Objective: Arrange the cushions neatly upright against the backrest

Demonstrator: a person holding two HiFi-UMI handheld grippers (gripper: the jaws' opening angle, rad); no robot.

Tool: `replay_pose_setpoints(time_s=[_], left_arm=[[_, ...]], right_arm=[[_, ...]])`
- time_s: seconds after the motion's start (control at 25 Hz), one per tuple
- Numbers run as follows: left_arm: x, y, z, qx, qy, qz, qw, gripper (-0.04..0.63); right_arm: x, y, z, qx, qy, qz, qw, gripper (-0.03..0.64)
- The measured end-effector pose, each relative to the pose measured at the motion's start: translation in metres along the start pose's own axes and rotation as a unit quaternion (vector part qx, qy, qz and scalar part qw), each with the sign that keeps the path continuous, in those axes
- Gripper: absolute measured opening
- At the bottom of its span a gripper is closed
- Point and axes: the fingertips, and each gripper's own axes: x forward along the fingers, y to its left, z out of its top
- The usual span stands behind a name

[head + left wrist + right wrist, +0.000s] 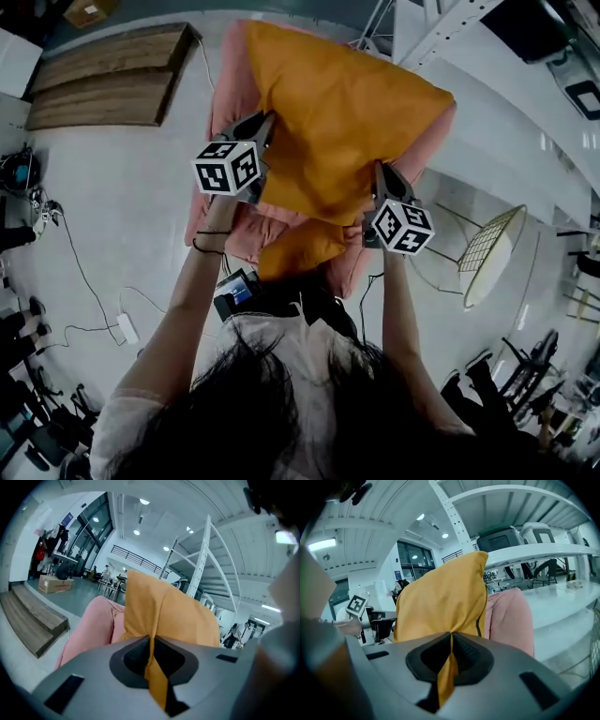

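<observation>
- Above the pink sofa (236, 89), a large orange cushion (342, 112) is held up between the two grippers and covers most of the sofa in the head view.
- The left gripper (264, 125) is clamped on the cushion's left edge. In the left gripper view its jaws are pressed together, with a fold of orange fabric pinched between them.
- The right gripper (382, 175) grips the cushion's near right corner. In the right gripper view its jaws are likewise closed on a strip of the orange cover.
- In both gripper views the cushion rises upright just beyond the jaws, with the sofa's pink upholstery behind it.
- Whether the held cushion touches the sofa cannot be told.
- A smaller orange cushion (300, 248) lies on the near end of the sofa, below the held one and between the person's forearms.
- Both of the person's arms stretch forward, one to each gripper.
- A wooden platform (103, 84) sits on the pale floor (122, 234) to the left of the sofa, well apart from it.
- A wire chair (492, 248) stands to the right, near the sofa's near end.
</observation>
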Motion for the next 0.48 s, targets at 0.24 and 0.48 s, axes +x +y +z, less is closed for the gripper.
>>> replay_pose_setpoints(time_s=[0.24,0.48], left_arm=[[0.014,-0.012,0.037,0.027,-0.033,-0.036,0.9984,0.040],[0.047,0.034,-0.008,0.020,0.067,-0.010,0.9975,0.041]], right_arm=[[0.007,-0.002,0.008,0.000,-0.009,-0.009,1.000,0.035],[0.036,-0.019,-0.010,-0.008,0.022,-0.024,0.999,0.035]])
